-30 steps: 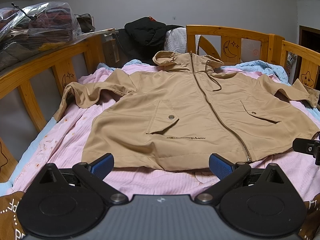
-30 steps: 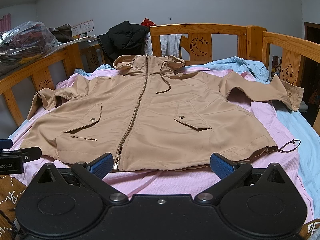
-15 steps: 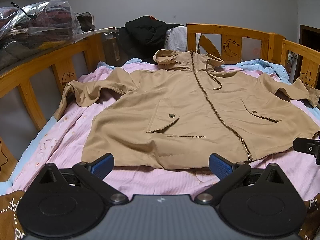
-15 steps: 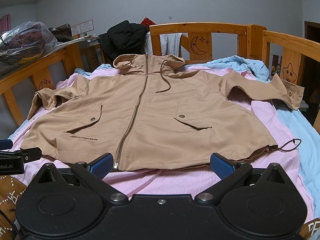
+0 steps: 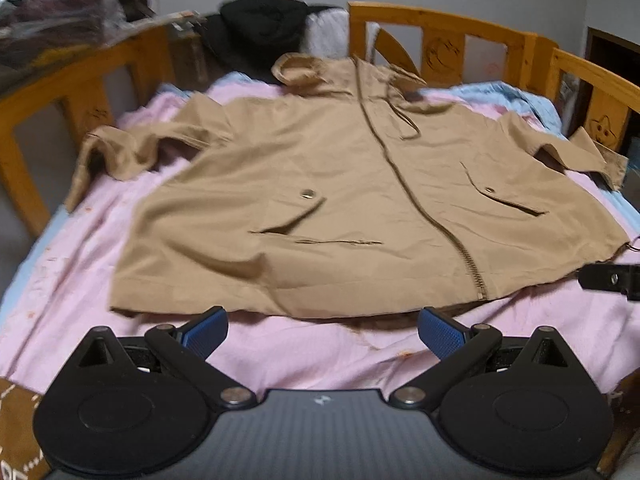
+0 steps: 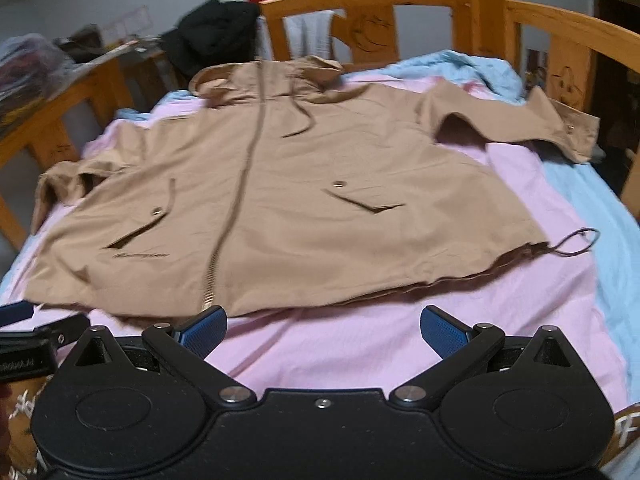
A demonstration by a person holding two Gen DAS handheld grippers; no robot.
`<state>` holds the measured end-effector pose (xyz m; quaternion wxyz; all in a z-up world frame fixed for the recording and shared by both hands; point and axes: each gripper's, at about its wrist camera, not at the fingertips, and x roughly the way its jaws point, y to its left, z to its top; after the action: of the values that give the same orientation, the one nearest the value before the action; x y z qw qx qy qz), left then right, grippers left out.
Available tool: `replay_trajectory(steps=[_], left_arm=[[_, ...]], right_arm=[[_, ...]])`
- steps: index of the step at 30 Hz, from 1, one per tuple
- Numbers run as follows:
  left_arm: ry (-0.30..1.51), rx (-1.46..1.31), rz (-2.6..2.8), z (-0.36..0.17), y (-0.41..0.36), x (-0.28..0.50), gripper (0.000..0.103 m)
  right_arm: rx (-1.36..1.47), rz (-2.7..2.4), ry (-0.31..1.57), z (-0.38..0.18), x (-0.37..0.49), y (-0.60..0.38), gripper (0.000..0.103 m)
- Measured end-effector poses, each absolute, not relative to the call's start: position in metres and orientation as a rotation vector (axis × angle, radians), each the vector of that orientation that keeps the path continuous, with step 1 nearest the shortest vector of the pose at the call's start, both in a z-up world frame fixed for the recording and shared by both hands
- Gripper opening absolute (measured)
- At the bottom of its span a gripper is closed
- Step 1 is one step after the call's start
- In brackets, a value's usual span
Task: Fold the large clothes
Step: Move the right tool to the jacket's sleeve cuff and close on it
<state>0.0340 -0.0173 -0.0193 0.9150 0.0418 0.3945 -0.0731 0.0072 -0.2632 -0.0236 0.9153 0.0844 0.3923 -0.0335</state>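
A tan hooded jacket (image 5: 320, 184) lies spread flat, front up and zipped, on a pink sheet; the right wrist view shows the same jacket (image 6: 304, 208) with both sleeves out to the sides. My left gripper (image 5: 322, 332) hovers open just short of the hem, left of the zipper end. My right gripper (image 6: 323, 330) is open too, just short of the hem right of the zipper. Nothing is between either pair of blue fingertips. The right gripper's tip (image 5: 608, 280) shows at the right edge of the left wrist view.
The pink sheet (image 6: 360, 344) covers a bed with a wooden rail (image 5: 440, 28) on three sides. A blue blanket (image 6: 600, 208) lies along the right. Black clothing (image 5: 260, 28) hangs at the headboard. Bagged clothes (image 5: 48, 16) sit on a shelf at left.
Both grippers have moved forward and slightly up toward the jacket's hem, and both views are motion-blurred. The jacket itself has not shifted.
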Motion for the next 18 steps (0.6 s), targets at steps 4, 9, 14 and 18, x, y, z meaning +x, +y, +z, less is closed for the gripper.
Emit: replay_trajectory(steps=[4, 9, 14, 18], left_arm=[[0.912, 0.074, -0.222, -0.006, -0.023, 0.063, 0.103], [0.985, 0.052, -0.233, 0.021, -0.030, 0.103, 0.103], [0.912, 0.077, -0.219, 0.039, -0.051, 0.136, 0.103], [0.886, 0.102, -0.230, 0.032, -0.082, 0.161, 0.103]], right_arm=[[0.136, -0.135, 0.819, -0.012, 0.021, -0.272, 0.103], [0.109, -0.142, 0.795, 0.001, 0.043, -0.295, 0.103], [0.107, -0.179, 0.768, 0.007, 0.068, -0.326, 0.103], [0.109, -0.214, 0.702, 0.005, 0.083, -0.353, 0.103]])
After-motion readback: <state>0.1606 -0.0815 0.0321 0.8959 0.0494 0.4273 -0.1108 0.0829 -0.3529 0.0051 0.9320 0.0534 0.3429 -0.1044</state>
